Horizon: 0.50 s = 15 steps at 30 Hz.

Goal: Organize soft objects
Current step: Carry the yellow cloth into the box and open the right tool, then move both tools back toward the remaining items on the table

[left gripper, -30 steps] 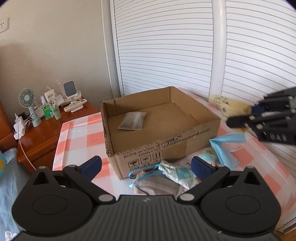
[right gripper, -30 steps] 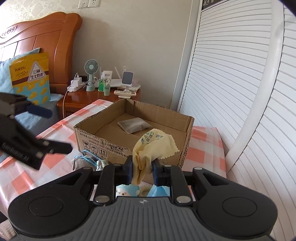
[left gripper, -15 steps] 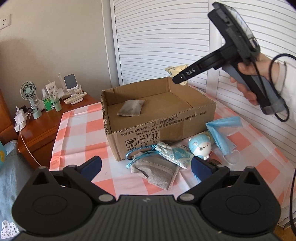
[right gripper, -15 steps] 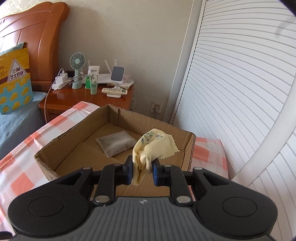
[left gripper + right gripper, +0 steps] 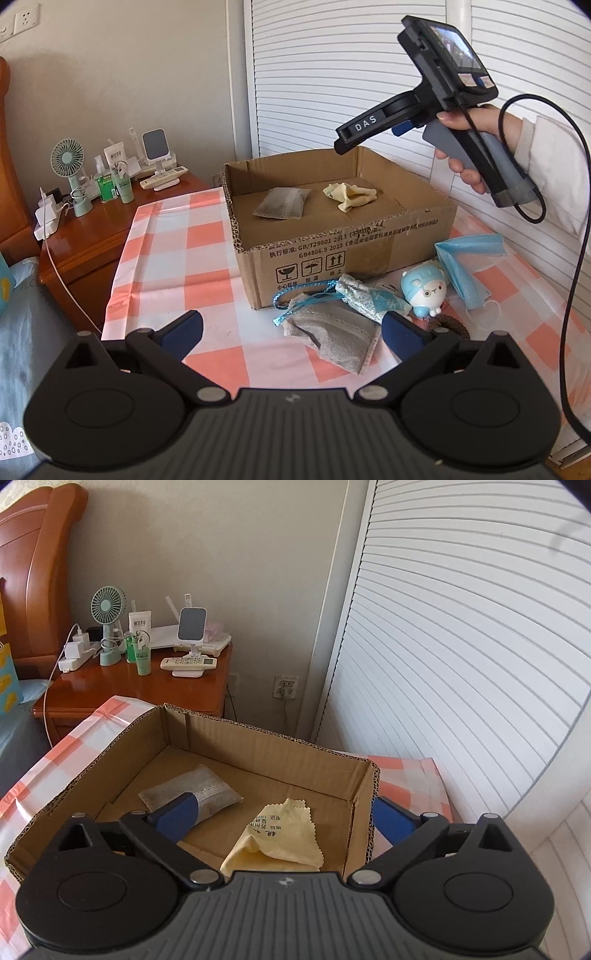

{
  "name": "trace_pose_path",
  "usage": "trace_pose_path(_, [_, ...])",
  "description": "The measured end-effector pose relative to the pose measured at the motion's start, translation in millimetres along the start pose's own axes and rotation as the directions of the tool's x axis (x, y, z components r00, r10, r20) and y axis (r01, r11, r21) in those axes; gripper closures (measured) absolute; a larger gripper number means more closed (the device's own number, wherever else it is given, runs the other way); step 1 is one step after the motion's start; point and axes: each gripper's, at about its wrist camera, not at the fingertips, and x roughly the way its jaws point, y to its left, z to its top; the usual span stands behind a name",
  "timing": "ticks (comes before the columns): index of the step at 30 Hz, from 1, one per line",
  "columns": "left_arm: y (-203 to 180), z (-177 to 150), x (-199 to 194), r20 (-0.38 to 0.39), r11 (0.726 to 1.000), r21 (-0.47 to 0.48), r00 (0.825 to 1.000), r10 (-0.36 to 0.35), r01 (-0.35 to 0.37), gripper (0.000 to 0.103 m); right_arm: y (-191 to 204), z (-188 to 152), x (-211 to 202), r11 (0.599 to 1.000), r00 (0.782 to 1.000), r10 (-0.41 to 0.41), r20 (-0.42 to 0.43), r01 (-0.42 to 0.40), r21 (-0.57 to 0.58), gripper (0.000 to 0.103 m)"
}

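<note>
An open cardboard box (image 5: 343,243) stands on the checked tablecloth. Inside it lie a grey sachet (image 5: 282,203) and a crumpled yellow cloth (image 5: 350,194). My right gripper (image 5: 347,142), held by a hand, hovers over the box's far right corner. Its jaws are opening, with nothing between them. In the right wrist view the yellow cloth (image 5: 284,834) rests on the box floor below the right gripper (image 5: 282,814), beside the sachet (image 5: 207,794). My left gripper (image 5: 291,326) stands open and empty just above a grey pouch (image 5: 332,332) in front of the box.
Next to the grey pouch lie a patterned drawstring pouch (image 5: 365,295), a blue plush toy (image 5: 424,291), a blue face mask (image 5: 465,262) and a brown hair tie (image 5: 448,326). A wooden bedside table (image 5: 92,236) carries a fan, bottles and a remote. White louvred doors stand behind.
The right gripper carried the yellow cloth over the box, its jaws sprang wide and the cloth dropped onto the box floor. The left gripper drew back slightly.
</note>
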Motion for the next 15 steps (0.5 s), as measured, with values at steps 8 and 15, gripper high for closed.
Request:
trace_pose_path(8, [-6.5, -1.2, -7.4, -0.004, 1.0, 0.026, 1.0, 0.001, -0.001, 0.001, 5.7, -17.0, -40.9, 1.0, 1.0, -0.001, 0.007, 0.001, -0.016, 0.0])
trace_pose_path(15, [-15.5, -3.3, -11.9, -0.012, 0.998, 0.063, 1.0, 0.002, -0.002, 0.001, 4.0, -55.2, -78.1, 0.999, 1.0, 0.01, 0.016, -0.011, 0.041, 0.0])
